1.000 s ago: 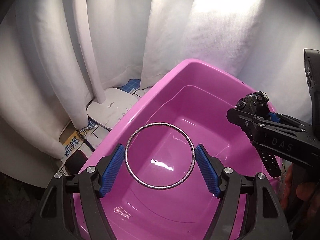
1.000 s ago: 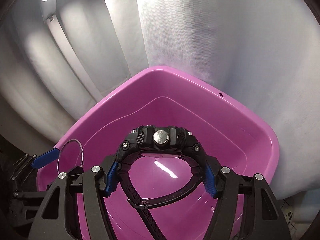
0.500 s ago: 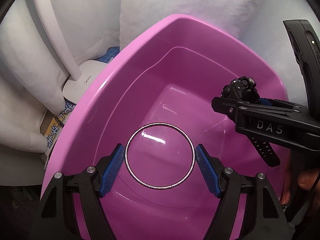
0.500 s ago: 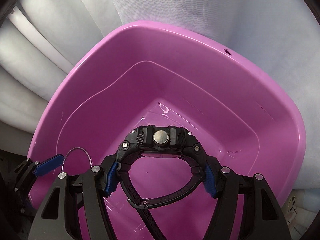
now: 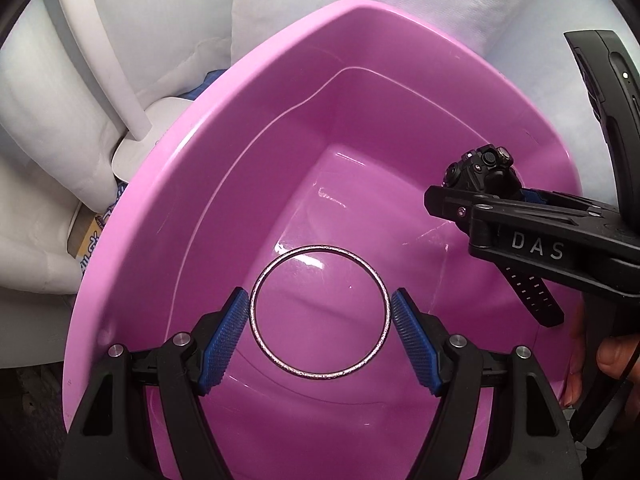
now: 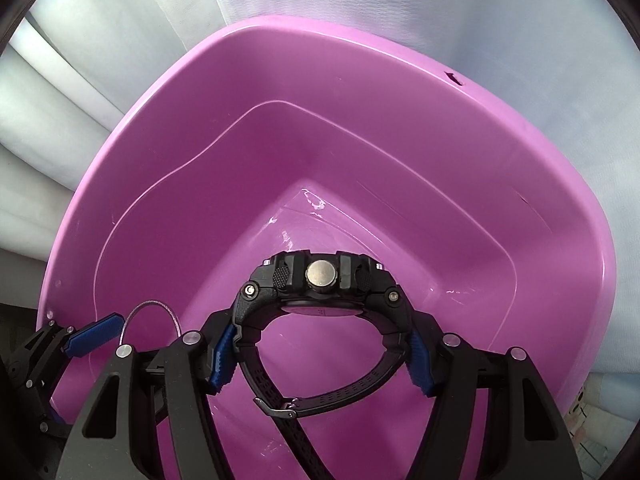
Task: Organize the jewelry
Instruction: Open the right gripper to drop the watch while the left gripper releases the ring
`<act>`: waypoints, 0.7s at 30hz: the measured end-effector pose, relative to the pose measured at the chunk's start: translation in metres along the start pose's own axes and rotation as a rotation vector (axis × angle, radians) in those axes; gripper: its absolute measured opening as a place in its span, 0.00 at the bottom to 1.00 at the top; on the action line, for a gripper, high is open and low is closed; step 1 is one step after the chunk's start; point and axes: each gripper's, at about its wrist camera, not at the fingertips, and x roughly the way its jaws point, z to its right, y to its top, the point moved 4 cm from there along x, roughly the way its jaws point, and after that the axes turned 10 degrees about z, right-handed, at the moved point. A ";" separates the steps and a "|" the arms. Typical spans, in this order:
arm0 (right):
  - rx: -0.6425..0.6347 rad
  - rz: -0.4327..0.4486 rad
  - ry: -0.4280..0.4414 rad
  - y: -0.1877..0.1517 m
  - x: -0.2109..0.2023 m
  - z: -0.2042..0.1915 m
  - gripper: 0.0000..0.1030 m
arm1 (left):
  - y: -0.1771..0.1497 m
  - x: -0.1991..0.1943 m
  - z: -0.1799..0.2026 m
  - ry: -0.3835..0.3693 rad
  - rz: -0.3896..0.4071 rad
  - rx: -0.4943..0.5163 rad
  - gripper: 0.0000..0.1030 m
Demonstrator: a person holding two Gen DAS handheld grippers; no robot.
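Note:
A thin silver bangle hangs flat between the blue pads of my left gripper, which is shut on it from both sides. It hovers over the inside of a pink plastic basin. My right gripper is shut on a chunky black watch, gripped at the strap on either side of the case, with the buckle end dangling below. That watch and the right gripper show at the right of the left wrist view, also above the basin. The bangle shows at lower left of the right wrist view.
White cloth hangs behind and around the basin. A white lamp base and stem stand just past the basin's left rim, beside a printed box. A person's fingers hold the right gripper's handle.
Both grippers have tipped downward and sunk toward the basin, whose inside now fills both views. The bangle and the watch stay gripped as before.

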 end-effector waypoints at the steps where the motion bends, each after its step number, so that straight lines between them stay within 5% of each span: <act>1: -0.001 -0.003 -0.004 0.000 0.001 0.000 0.63 | 0.000 0.002 -0.001 -0.002 -0.006 -0.003 0.69; 21: 0.008 0.005 -0.024 0.006 0.004 0.006 0.65 | -0.006 0.006 0.002 0.006 -0.036 0.016 0.76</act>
